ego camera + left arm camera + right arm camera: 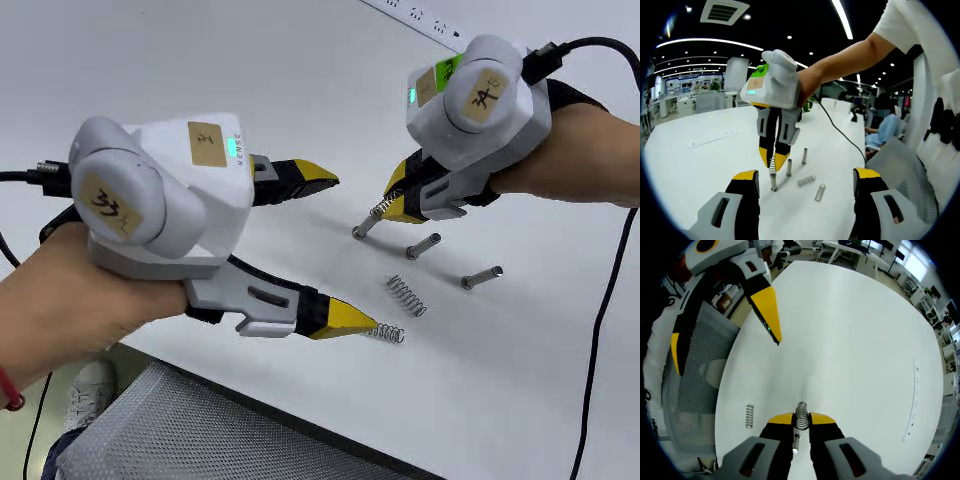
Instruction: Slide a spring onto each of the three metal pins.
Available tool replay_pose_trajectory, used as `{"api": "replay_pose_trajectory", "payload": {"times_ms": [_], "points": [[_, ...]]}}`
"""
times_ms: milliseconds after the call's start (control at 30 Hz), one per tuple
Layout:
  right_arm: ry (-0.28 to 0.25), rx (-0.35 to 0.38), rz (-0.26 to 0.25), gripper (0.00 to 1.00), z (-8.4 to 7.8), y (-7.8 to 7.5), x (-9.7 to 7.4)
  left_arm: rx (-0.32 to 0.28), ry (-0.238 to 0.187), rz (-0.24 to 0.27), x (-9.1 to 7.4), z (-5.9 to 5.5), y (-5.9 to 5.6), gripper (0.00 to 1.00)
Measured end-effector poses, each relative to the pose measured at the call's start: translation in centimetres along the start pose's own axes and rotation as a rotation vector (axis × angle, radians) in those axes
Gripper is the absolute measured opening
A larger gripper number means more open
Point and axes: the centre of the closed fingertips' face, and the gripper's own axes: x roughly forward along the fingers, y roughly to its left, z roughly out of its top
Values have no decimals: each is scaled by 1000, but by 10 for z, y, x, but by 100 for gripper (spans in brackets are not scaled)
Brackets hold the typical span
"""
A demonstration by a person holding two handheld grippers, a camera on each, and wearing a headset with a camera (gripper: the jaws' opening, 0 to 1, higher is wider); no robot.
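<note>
Three metal pins stand upright on the white table (300, 70). My right gripper (395, 207) is shut on a spring (384, 206) held over the top of the nearest-left pin (362, 229); the spring (801, 414) sits between its yellow tips above that pin (796, 441). The other two pins (423, 245) (481, 277) are bare. Two loose springs (406, 295) (388, 332) lie flat near them. My left gripper (353, 252) hovers open, its lower tip beside the nearer loose spring. In the left gripper view the right gripper (773, 159) holds the spring (772, 168) on the pin (774, 184).
A power strip (420, 20) lies at the table's far edge. A black cable (605, 300) runs down the right side. A grey mesh chair (190, 430) stands below the near table edge. A seated person (885, 131) is in the background.
</note>
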Motion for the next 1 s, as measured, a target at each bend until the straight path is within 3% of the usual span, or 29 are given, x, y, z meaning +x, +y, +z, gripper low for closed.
{"api": "replay_pose_trajectory", "payload": {"times_ms": [1000], "points": [[13,-11,14,12,-5,-1,21,-21,-10,8,-2,-2,3,77]]}}
